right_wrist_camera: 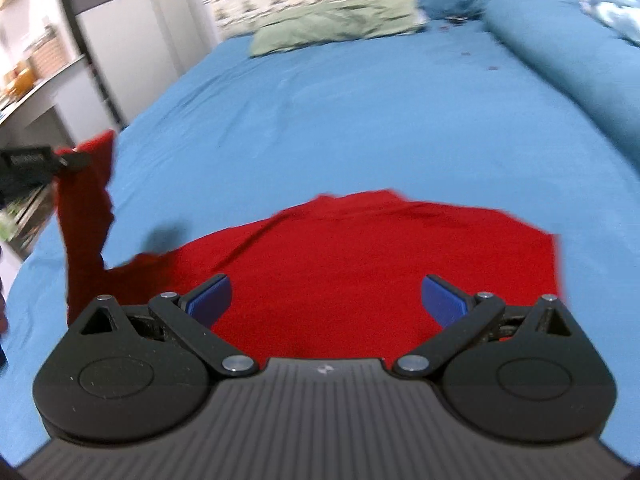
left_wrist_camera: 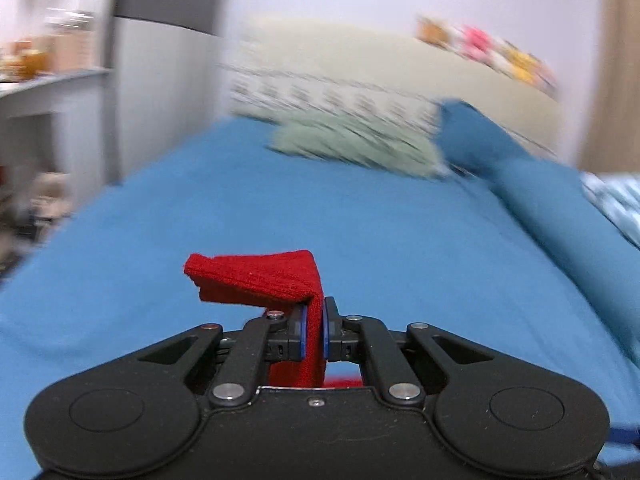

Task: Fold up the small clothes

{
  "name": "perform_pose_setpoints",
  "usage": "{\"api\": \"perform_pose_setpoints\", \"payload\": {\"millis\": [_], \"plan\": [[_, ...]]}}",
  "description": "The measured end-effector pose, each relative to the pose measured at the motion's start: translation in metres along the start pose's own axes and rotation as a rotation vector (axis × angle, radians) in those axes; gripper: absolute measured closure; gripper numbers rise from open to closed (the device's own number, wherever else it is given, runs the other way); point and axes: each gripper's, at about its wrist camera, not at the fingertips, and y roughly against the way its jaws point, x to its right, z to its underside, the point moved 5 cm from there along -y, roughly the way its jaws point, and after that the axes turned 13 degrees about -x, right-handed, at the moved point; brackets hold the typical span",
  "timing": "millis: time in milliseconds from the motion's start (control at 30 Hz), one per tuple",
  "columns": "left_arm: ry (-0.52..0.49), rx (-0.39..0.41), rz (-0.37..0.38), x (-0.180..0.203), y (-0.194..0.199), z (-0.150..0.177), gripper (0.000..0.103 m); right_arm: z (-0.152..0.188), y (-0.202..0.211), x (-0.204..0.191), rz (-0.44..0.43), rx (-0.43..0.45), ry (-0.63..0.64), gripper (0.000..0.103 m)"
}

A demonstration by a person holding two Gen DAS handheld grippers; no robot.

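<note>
One left hand-held gripper (left_wrist_camera: 315, 330) pinches the red garment (right_wrist_camera: 380, 264); the right hand-held gripper (right_wrist_camera: 326, 298) gapes empty; no legible writing.

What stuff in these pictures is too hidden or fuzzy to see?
- Left wrist view: the red garment below the left gripper is hidden by the gripper's body.
- Left wrist view: shelf items are motion-blurred.
- Right wrist view: the garment's near edge is covered by the right gripper.
</note>
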Motion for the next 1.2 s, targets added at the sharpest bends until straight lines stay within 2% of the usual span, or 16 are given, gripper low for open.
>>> {"api": "perform_pose_setpoints", "payload": {"millis": [100, 200, 333, 467, 533, 567, 600, 667, 800, 900, 1067, 1200], "plan": [[-0.098, -0.113, 0.063, 0.069, -0.034, 0.033, 0.096, 0.001, 0.008, 0.044, 0.050, -0.001, -0.048, 0.000], [-0.168, -0.236, 0.089, 0.114, -0.071, 0.077, 0.096, 0.009, 0.010, 0.082, 0.076, -0.030, -0.097, 0.000], [-0.180, -0.362, 0.084, 0.136, -0.105, 0.120, 0.096, 0.021, 0.009, 0.121, 0.083, -0.072, -0.125, 0.000], [-0.201, -0.376, 0.076, 0.138, -0.112, 0.125, 0.094, 0.033, 0.004, 0.136, 0.067, -0.096, -0.139, 0.000], [-0.210, -0.382, 0.081, 0.137, -0.108, 0.122, 0.086, 0.036, 0.004, 0.137, 0.047, -0.099, -0.146, 0.000], [-0.209, -0.380, 0.083, 0.136, -0.105, 0.120, 0.070, 0.037, 0.006, 0.135, 0.039, -0.098, -0.146, 0.000], [-0.203, -0.369, 0.084, 0.132, -0.097, 0.117, 0.056, 0.035, 0.007, 0.132, 0.029, -0.094, -0.144, 0.000], [-0.178, -0.344, 0.067, 0.118, -0.081, 0.114, 0.049, 0.029, 0.008, 0.124, 0.011, -0.086, -0.131, 0.000], [-0.106, -0.323, 0.004, 0.066, -0.050, 0.110, 0.045, 0.020, -0.003, 0.088, -0.008, -0.119, -0.041, 0.000], [-0.072, -0.320, -0.073, 0.026, -0.035, 0.115, 0.045, 0.019, -0.020, 0.045, -0.017, -0.139, 0.110, 0.000], [-0.040, -0.346, -0.157, -0.028, -0.028, 0.131, 0.045, 0.021, -0.057, -0.018, 0.050, -0.130, 0.335, 0.001], [-0.029, -0.358, -0.191, -0.052, -0.029, 0.141, 0.045, 0.025, -0.092, -0.053, 0.095, -0.144, 0.465, 0.021]]}}
